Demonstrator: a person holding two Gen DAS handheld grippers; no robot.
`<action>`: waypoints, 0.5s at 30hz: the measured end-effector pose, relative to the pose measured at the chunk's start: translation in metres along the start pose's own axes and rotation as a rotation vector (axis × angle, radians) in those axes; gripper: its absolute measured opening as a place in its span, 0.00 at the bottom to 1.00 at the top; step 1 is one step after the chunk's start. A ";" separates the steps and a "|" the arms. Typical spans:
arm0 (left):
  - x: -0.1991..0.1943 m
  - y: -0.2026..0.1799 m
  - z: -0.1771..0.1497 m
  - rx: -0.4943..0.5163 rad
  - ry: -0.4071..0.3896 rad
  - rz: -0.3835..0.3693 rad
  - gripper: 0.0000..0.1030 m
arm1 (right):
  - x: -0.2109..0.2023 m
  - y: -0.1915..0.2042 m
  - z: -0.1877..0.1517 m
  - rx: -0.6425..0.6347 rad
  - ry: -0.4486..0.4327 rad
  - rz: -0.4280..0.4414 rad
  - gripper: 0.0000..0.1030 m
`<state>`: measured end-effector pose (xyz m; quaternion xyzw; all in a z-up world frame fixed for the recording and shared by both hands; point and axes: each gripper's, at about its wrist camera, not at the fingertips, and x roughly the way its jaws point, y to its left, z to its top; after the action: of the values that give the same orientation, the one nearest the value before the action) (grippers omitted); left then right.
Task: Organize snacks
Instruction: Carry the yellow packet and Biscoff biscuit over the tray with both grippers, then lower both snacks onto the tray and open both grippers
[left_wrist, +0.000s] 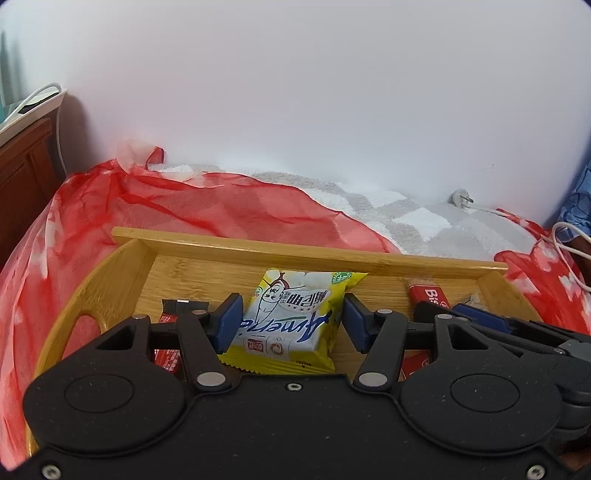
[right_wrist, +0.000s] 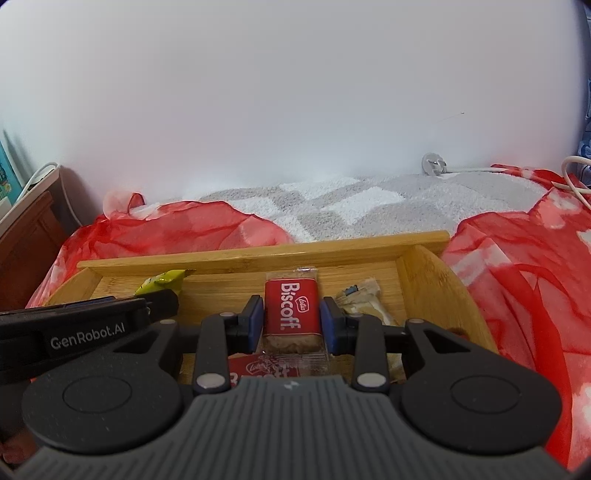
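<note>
Inside a bamboo tray (left_wrist: 314, 254), the left gripper (left_wrist: 291, 321) fingers straddle a yellow snack packet (left_wrist: 295, 325), spread wide; the right gripper (right_wrist: 291, 323) fingers narrowly flank a Biscoff biscuit (right_wrist: 291, 308).

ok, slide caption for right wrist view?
Open right hand-held gripper straddling a Biscoff packet in the bamboo tray.

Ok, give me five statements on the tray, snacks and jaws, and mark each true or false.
1. The yellow-and-white snack packet lies in the bamboo wooden tray. True.
2. The left gripper has its jaws clamped on that packet. False: open, a gap at one side.
3. The red Biscoff biscuit pack sits between the right gripper jaws. True.
4. The tray rests on bare wood. False: on red sheer fabric.
5. The tray is metal. False: bamboo.
</note>
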<state>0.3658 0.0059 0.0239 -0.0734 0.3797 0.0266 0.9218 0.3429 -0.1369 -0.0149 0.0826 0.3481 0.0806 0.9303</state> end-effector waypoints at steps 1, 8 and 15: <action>0.001 0.000 0.000 0.000 -0.001 0.000 0.54 | 0.000 0.000 0.000 0.000 -0.001 0.000 0.38; 0.002 -0.001 -0.001 0.005 0.000 0.001 0.54 | 0.000 -0.001 0.000 0.005 -0.006 0.004 0.37; 0.002 -0.003 -0.001 0.021 0.001 0.003 0.55 | 0.000 -0.002 0.001 0.009 -0.005 0.005 0.39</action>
<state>0.3670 0.0031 0.0223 -0.0630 0.3804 0.0240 0.9224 0.3434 -0.1387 -0.0146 0.0880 0.3460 0.0811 0.9306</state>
